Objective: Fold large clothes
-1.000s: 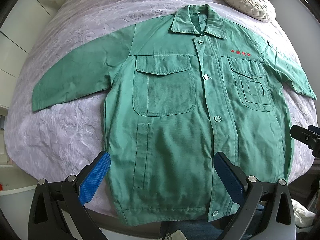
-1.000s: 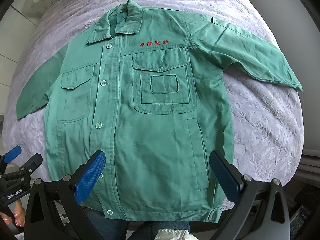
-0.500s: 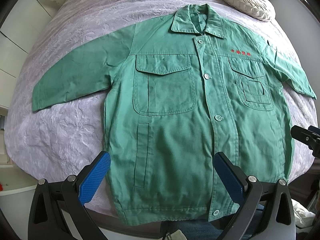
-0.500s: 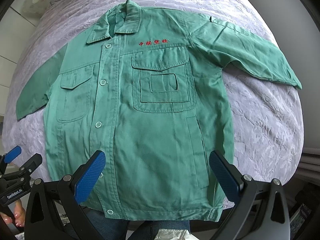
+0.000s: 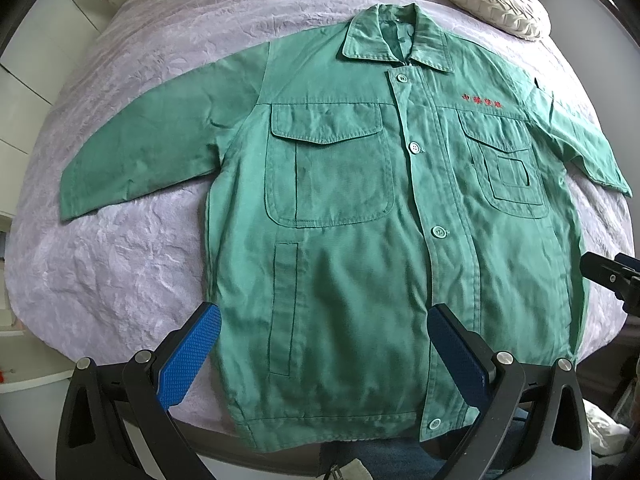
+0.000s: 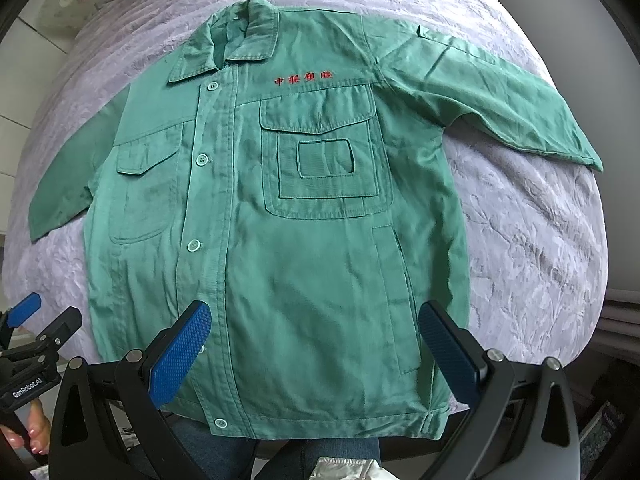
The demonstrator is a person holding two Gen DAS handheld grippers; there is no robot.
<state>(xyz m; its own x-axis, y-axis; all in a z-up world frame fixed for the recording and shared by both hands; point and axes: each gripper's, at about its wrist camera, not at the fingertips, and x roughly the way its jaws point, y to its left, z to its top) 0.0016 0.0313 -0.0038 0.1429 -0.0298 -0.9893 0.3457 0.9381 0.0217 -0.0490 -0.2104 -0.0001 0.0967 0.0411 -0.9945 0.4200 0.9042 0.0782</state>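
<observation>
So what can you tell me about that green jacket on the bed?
The jacket is a green work jacket of woven, slightly creased cloth. It lies flat, front up and buttoned on the lilac bedspread, collar far, hem at the near edge, both sleeves spread outward. It has two flapped chest pockets, two slit pockets lower down and red embroidered characters on the chest. Neither open gripper touches it.
</observation>
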